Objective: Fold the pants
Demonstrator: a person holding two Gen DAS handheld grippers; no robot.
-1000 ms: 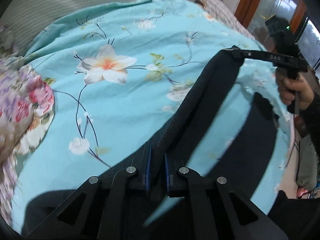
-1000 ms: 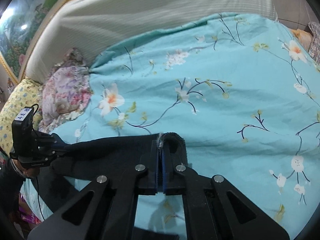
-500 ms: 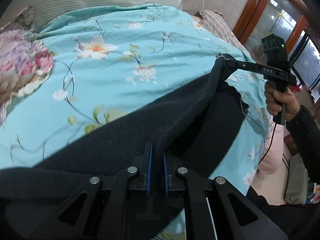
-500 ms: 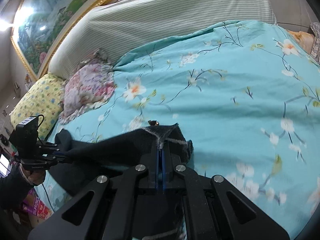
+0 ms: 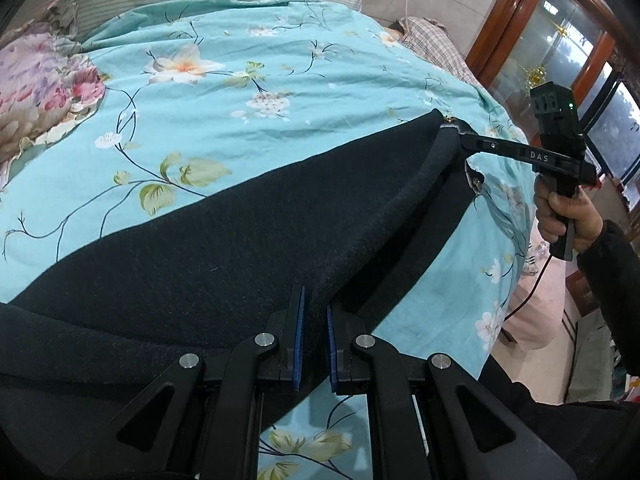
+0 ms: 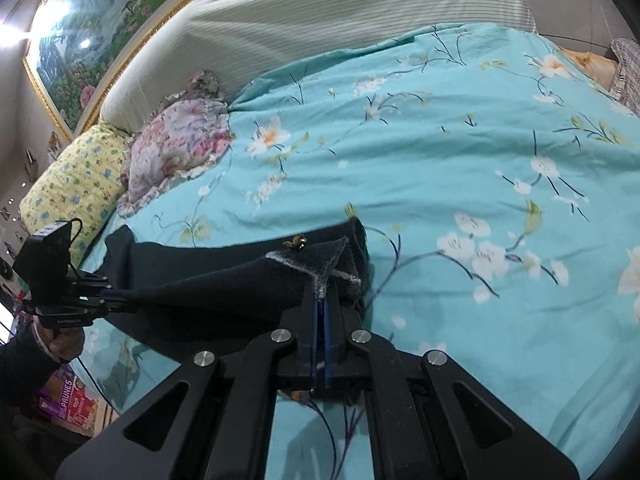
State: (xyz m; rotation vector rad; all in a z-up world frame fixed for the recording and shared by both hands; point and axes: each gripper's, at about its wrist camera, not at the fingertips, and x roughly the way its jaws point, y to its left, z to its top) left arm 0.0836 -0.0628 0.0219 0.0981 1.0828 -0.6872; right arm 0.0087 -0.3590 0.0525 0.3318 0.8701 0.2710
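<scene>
Dark navy pants (image 5: 224,248) hang stretched between my two grippers over a turquoise floral bedspread (image 5: 248,64). My left gripper (image 5: 314,312) is shut on one end of the pants' thick edge, the cloth pinched between its blue pads. My right gripper (image 5: 456,142) is shut on the other end, a corner with a pale frayed hem. In the right wrist view the right gripper (image 6: 320,300) pinches that corner, the pants (image 6: 224,280) run left to the left gripper (image 6: 120,298), and the cloth below lies draped on the bed.
A floral pillow (image 6: 180,140) and a yellow pillow (image 6: 68,176) lie at the head of the bed under a striped headboard (image 6: 320,20). A plaid cloth (image 5: 436,46) lies at the far side. The bed's edge drops off near a hand (image 5: 568,216) on the right.
Both grippers have carried the pants across the bed toward the headboard side, and more of the dark cloth now lies spread over the bedspread. Both grips stay shut.
</scene>
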